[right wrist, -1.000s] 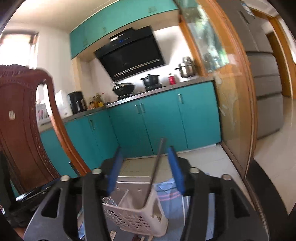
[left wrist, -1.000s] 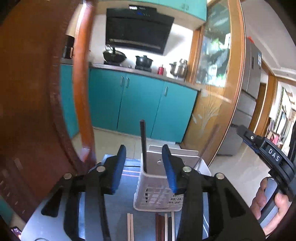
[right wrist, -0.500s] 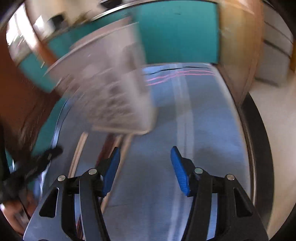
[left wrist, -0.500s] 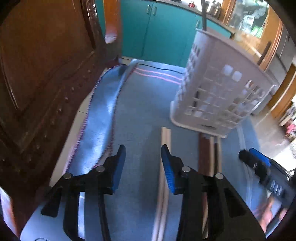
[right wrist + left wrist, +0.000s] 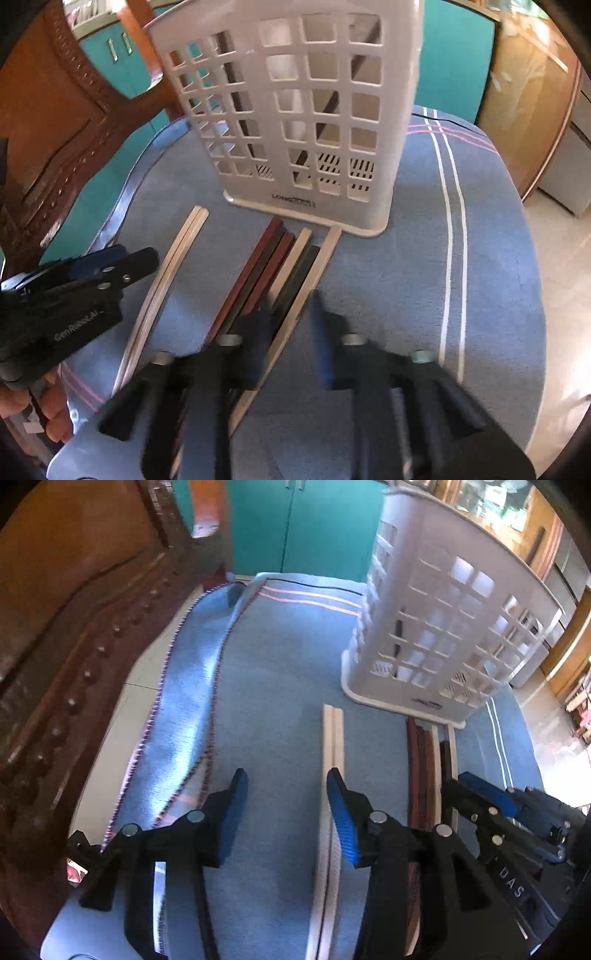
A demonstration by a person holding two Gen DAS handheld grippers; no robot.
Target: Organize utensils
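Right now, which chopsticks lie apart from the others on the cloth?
The pale pair, alone by the left gripper; the other chopsticks bunch together before the basket.

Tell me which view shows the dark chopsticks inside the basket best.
Right wrist view: through the basket's grid, two dark chopsticks show leaning along most of their length. The left wrist view shows only a short dark sliver through the basket's slots.
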